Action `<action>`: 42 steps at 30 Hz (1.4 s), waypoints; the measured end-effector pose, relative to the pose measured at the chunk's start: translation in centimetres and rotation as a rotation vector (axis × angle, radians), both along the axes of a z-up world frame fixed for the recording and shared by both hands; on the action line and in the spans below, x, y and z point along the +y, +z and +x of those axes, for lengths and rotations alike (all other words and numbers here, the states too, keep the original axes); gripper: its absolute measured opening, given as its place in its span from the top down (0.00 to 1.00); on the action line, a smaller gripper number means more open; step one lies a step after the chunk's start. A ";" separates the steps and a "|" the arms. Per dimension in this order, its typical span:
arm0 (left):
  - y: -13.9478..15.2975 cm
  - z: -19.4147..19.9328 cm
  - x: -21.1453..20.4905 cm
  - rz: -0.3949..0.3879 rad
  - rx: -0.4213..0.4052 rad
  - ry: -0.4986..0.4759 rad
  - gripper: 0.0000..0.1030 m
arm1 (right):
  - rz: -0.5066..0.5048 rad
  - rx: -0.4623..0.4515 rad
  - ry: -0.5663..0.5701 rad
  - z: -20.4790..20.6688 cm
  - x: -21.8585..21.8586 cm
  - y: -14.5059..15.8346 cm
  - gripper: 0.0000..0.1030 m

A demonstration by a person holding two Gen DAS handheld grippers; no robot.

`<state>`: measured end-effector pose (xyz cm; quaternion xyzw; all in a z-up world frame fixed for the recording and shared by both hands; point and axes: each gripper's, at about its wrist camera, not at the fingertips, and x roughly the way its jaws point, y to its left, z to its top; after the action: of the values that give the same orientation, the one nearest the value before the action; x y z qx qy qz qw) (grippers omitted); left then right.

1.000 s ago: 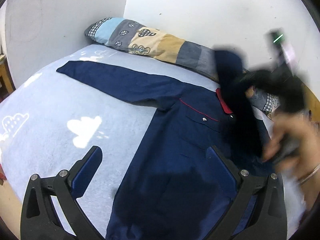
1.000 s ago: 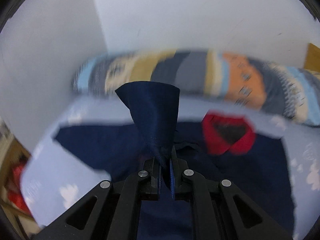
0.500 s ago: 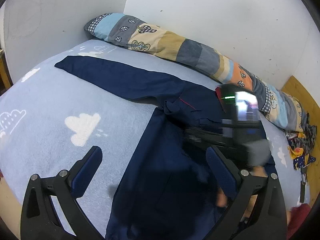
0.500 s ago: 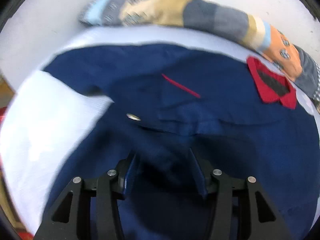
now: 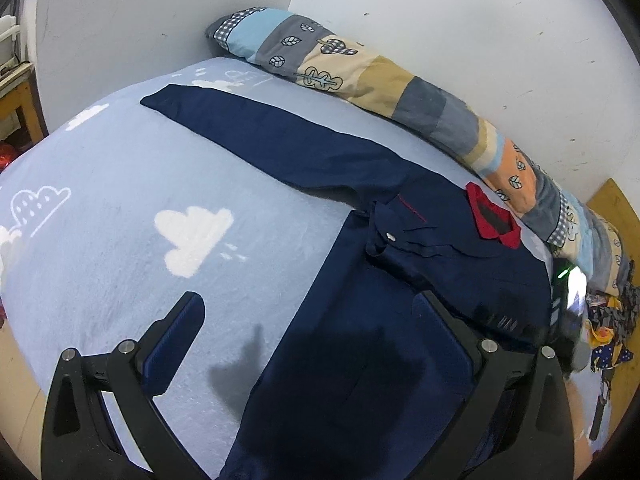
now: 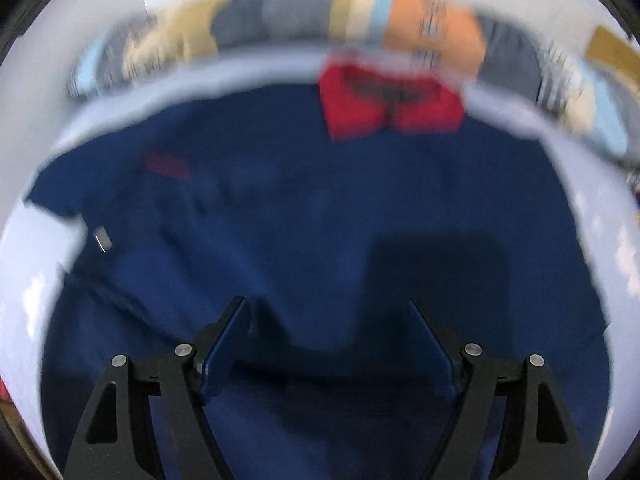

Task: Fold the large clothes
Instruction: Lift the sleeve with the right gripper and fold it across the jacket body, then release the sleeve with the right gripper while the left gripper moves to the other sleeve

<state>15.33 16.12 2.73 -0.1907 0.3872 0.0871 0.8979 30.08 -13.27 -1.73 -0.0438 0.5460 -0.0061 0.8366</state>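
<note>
A navy long-sleeved shirt [image 5: 380,320] with a red collar [image 5: 492,220] lies flat on the bed. Its left sleeve [image 5: 272,140] stretches out to the far left. The right sleeve lies folded across the chest. My left gripper [image 5: 308,312] is open and empty, above the shirt's left edge. My right gripper [image 6: 328,320] is open and empty, just above the middle of the shirt [image 6: 320,208], facing the collar [image 6: 392,104]. The right wrist view is blurred by motion.
A light blue blanket [image 5: 120,208] with white clouds covers the bed. A long patchwork pillow [image 5: 400,84] lies along the white wall. A heap of coloured cloth [image 5: 608,328] sits at the right edge. A wooden stand [image 5: 20,100] is at far left.
My right gripper carried the right sleeve over the chest, let go of it and opened, then pulled back toward the right. My left gripper stayed open and still.
</note>
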 end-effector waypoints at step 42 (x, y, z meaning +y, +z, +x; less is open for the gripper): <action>-6.2 8.5 18.7 -0.354 -0.002 0.240 0.02 | 0.290 -0.368 0.011 -12.2 -9.4 12.2 0.19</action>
<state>23.84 34.79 -3.43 -0.3903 0.3700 0.1237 0.8339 17.85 -22.68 10.49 0.0758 0.3793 0.0690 0.9196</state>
